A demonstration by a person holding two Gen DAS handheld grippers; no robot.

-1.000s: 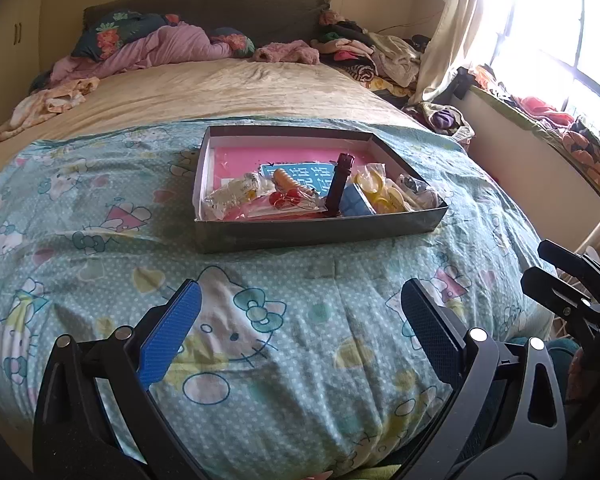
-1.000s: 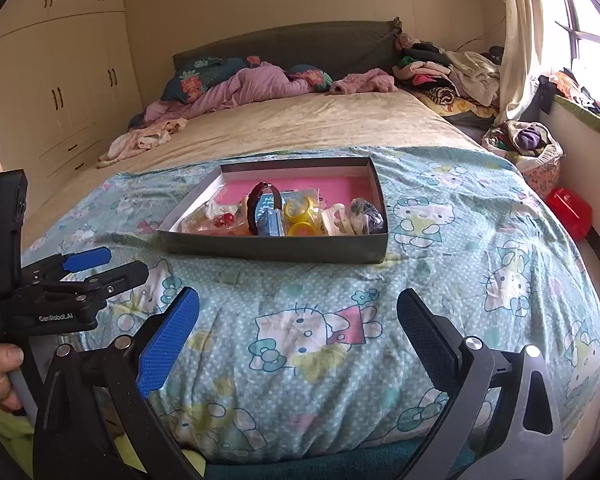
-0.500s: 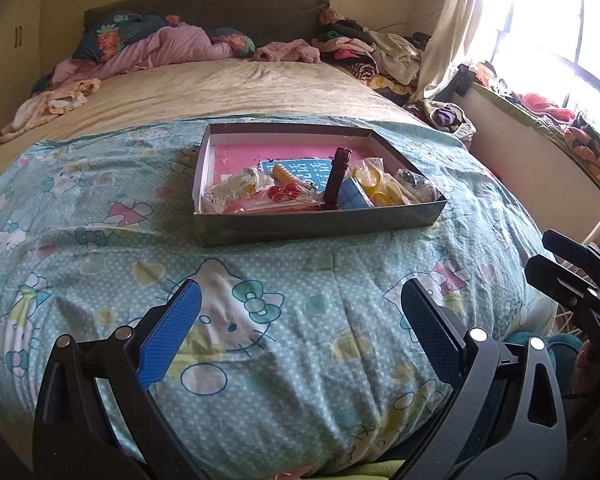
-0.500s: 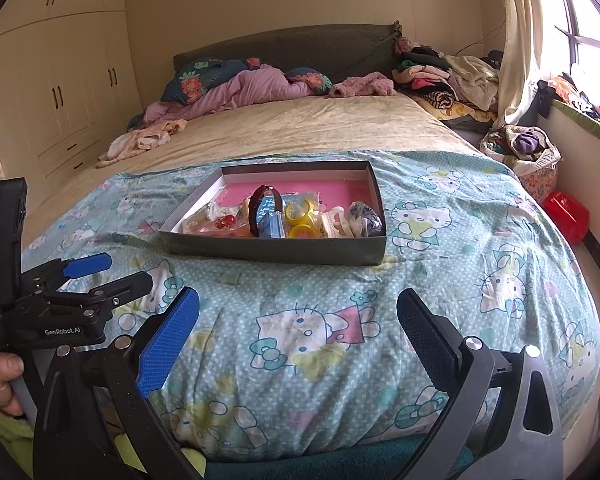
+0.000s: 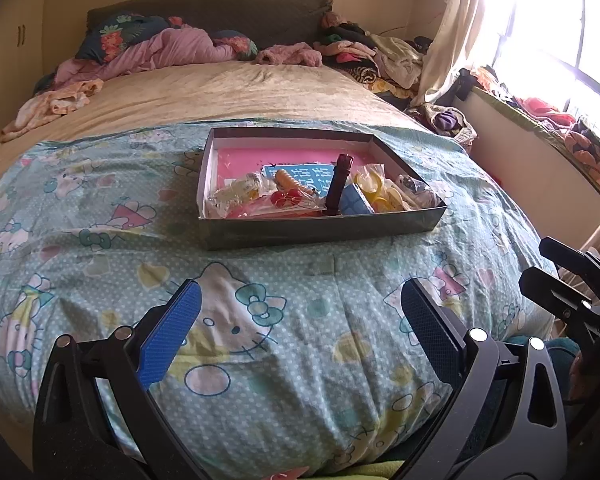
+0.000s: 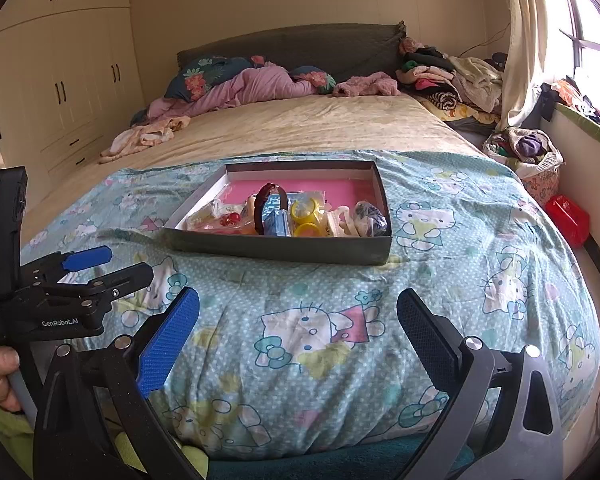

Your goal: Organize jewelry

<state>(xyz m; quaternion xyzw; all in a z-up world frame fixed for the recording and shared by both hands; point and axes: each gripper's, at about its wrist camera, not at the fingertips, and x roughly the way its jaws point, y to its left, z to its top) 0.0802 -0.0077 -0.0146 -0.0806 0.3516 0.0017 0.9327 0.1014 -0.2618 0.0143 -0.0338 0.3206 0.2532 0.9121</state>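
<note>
Lying straight ahead of both grippers, the jewelry tray runs crosswise on the quilt. Left gripper and right gripper gape empty, neither clearly nearer.

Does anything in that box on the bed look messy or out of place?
Yes. Inside the box, everything is heaped against the near wall; the far pink floor is bare. A dark watch strap arches above the pile.

A cartoon-cat quilt covers the near end of the bed — beyond it a beige sheet, a rumpled pink blanket and a floral pillow — with white wardrobes left and a red box on the floor right
</note>
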